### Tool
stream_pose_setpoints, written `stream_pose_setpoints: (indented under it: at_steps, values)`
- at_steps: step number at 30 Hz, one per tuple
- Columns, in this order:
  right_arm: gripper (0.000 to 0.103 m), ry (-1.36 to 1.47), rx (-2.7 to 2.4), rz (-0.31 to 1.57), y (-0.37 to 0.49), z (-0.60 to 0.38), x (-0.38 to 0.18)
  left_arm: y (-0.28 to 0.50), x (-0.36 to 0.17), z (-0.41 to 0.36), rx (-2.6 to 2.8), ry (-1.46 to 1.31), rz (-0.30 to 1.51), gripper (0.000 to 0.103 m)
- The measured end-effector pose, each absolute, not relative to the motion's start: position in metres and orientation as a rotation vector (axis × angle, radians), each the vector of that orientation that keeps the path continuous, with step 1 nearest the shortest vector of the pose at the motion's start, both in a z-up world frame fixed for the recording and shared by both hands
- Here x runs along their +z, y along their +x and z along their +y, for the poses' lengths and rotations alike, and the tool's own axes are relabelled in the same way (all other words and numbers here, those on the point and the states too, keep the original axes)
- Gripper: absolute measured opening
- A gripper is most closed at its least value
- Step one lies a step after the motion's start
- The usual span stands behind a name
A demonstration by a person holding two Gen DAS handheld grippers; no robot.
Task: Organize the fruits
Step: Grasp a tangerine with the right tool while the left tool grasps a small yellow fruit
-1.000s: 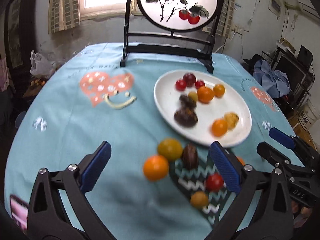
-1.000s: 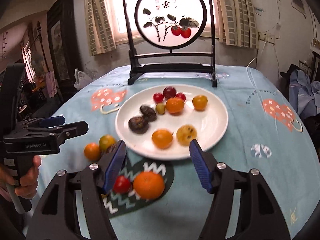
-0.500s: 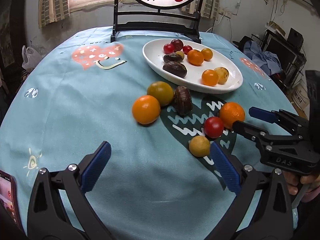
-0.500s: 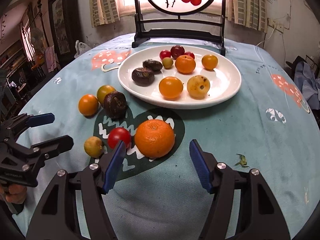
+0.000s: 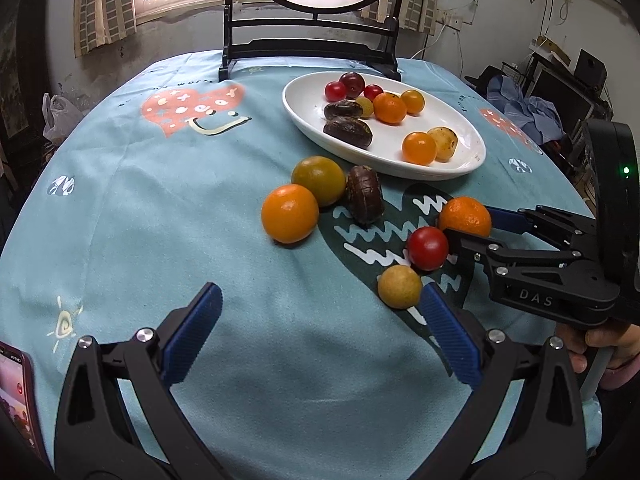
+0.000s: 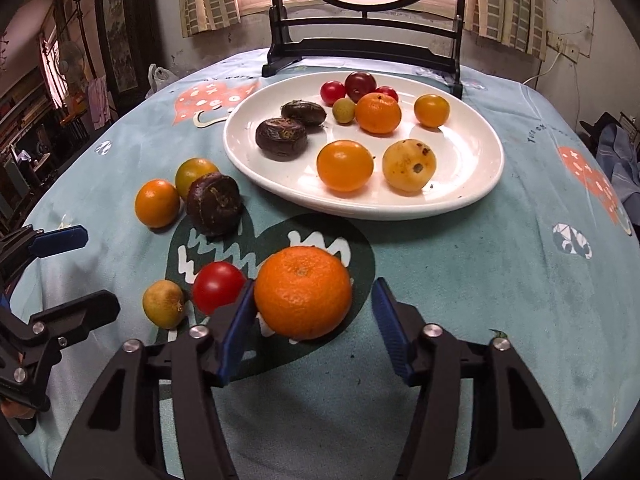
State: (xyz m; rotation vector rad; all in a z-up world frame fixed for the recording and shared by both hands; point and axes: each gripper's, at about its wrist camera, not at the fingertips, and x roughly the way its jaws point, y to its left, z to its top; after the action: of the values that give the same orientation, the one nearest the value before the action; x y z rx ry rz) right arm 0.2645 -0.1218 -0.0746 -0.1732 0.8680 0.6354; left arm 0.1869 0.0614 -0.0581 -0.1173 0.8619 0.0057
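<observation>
A white plate [image 6: 476, 184] [image 5: 304, 116] holds several fruits. Loose on the cloth lie a mandarin [image 6: 303, 292] [image 5: 465, 216], a red tomato [image 6: 218, 287] [image 5: 427, 248], a small yellow fruit [image 6: 163, 304] [image 5: 399, 286], a dark passion fruit [image 6: 214, 204] [image 5: 364, 195], an orange [image 6: 157, 203] [image 5: 290, 213] and a green-orange fruit [image 6: 192, 172] [image 5: 319, 180]. My right gripper [image 6: 313, 312] [image 5: 472, 226] is open with its fingers either side of the mandarin. My left gripper [image 5: 320, 332] [image 6: 76, 272] is open and empty, low over the cloth, near the yellow fruit.
A round painted screen on a black stand [image 6: 362, 46] [image 5: 312, 50] stands behind the plate. A phone [image 5: 16, 392] lies at the near left table edge. The blue tablecloth [image 5: 140, 200] has heart prints.
Both grippers have come lower and closer to the loose fruits. My right gripper has moved forward until its fingers straddle the mandarin.
</observation>
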Motion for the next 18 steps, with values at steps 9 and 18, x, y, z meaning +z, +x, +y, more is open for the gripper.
stream_pose_setpoints:
  at_steps: [9,18]
  values:
    - [0.046,-0.068,0.621,0.859,0.265,-0.139,-0.063,0.186,-0.058,0.049,-0.107,-0.114,0.857,0.101]
    - [0.046,-0.019,0.604,0.858,0.264,-0.151,-0.054,0.207,-0.068,0.020,-0.178,-0.032,0.925,0.079]
